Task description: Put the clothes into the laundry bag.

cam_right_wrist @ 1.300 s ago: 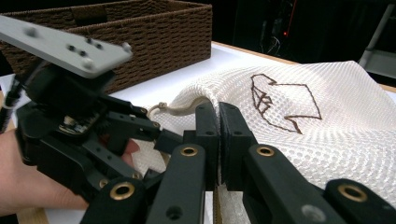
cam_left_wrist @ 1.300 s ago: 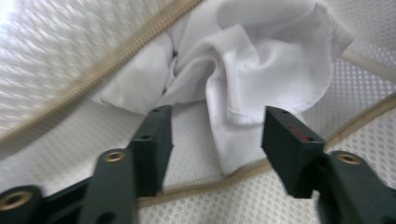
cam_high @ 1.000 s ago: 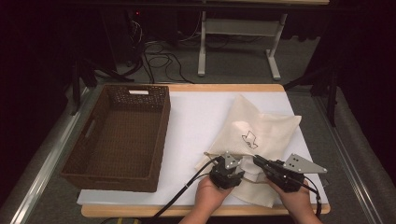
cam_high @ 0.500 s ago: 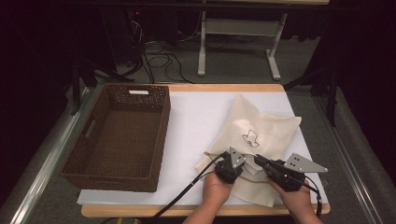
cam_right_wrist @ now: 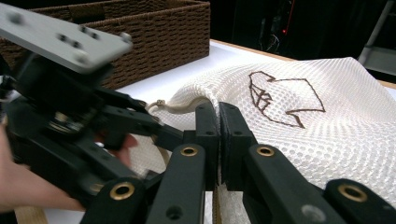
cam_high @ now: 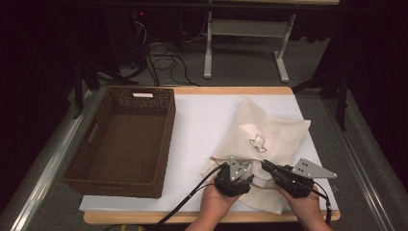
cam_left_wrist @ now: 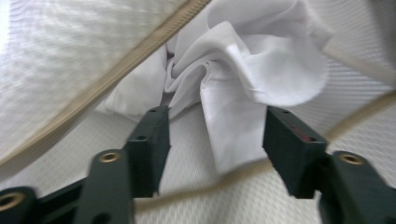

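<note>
A cream mesh bag [cam_high: 269, 132] with a dark embroidered mark lies on the right of the table. My right gripper [cam_high: 265, 166] is shut on the hem at the bag's mouth [cam_right_wrist: 212, 106] and holds it raised. My left gripper [cam_high: 243, 172] sits just left of it, pointing into the opening. Its jaws stand open [cam_left_wrist: 217, 140] inside the bag, on either side of a crumpled white cloth [cam_left_wrist: 243, 65], not closed on it. A bit of the white cloth [cam_high: 263, 182] shows between the two grippers. In the right gripper view, the left gripper [cam_right_wrist: 140, 122] is close at the left.
A brown wicker basket [cam_high: 163, 139] stands on the left half of the white table top [cam_high: 202, 125], also seen as the basket [cam_right_wrist: 154, 28] behind the left gripper. The wooden table edge [cam_high: 144, 217] runs along the front. Cables trail from both grippers toward the person.
My left gripper has edged a little forward into the bag's mouth. The right gripper has kept its hold on the hem and hardly moved.
</note>
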Action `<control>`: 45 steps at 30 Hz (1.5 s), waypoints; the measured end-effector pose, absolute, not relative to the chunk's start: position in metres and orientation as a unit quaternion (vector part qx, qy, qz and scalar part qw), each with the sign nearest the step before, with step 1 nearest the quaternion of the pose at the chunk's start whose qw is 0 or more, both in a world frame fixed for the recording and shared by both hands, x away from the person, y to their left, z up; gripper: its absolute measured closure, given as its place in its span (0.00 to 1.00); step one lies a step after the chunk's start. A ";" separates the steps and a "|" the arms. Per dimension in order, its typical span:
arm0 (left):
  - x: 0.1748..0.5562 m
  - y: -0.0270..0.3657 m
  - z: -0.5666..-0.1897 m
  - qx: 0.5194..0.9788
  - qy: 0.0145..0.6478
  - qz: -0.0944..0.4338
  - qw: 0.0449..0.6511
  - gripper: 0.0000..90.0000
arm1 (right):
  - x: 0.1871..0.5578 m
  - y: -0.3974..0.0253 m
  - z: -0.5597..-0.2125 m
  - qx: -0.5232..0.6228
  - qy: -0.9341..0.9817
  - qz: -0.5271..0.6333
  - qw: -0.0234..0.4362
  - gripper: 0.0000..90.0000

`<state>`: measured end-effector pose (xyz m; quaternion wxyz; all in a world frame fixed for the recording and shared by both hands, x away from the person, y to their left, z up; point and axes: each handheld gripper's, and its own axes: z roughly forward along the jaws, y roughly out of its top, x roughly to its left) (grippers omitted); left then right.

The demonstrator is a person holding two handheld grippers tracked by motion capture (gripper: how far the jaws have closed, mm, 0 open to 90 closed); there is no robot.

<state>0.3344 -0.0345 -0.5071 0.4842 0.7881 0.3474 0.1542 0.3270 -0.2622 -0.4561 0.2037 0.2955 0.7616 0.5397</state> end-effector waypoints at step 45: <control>0.347 0.041 -0.513 0.763 0.394 0.204 0.470 0.38 | 0.321 -0.254 -0.475 0.284 0.813 0.482 0.161 0.98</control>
